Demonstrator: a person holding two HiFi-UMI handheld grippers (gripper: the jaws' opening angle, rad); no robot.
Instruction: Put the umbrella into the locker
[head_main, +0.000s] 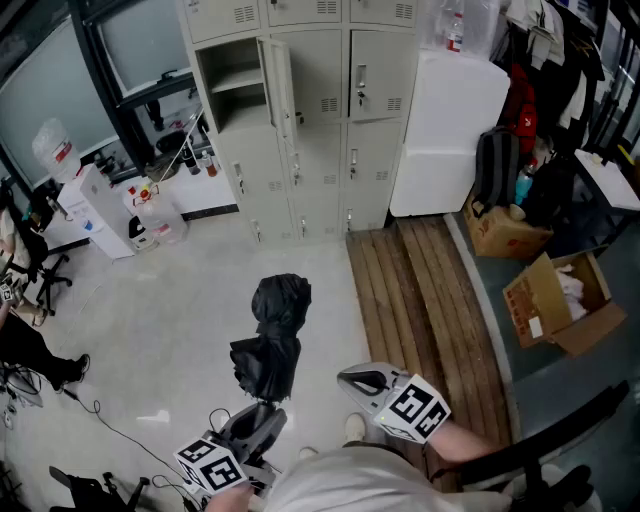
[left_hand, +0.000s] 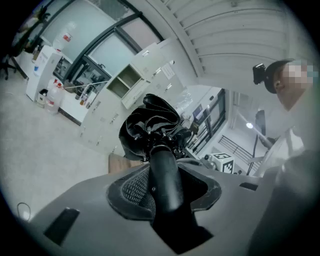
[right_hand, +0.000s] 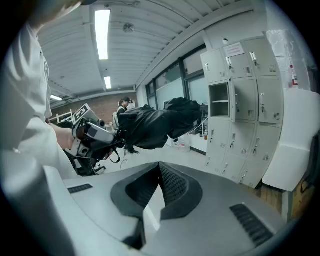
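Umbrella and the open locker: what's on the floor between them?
Nothing. The head view shows only bare pale floor between the umbrella and the open locker.

One folded black umbrella (head_main: 272, 345) is counted. Two claws are seen: the left claw (head_main: 258, 418) and the right claw (head_main: 362, 381). Two cardboard boxes (head_main: 556, 300), (head_main: 497, 236) are counted, and one locker compartment (head_main: 237, 88) is found open.

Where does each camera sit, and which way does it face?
Head view: on the person's head, looking steeply down at lockers and umbrella; left hand-held gripper and right hand-held gripper show.
Left gripper view: on the left hand-held gripper, looking along jaws clamped on the umbrella's handle; torso at right.
Right gripper view: on the right hand-held gripper, looking along shut, empty jaws; sleeve at left.
Shared: umbrella and lockers, in all three.
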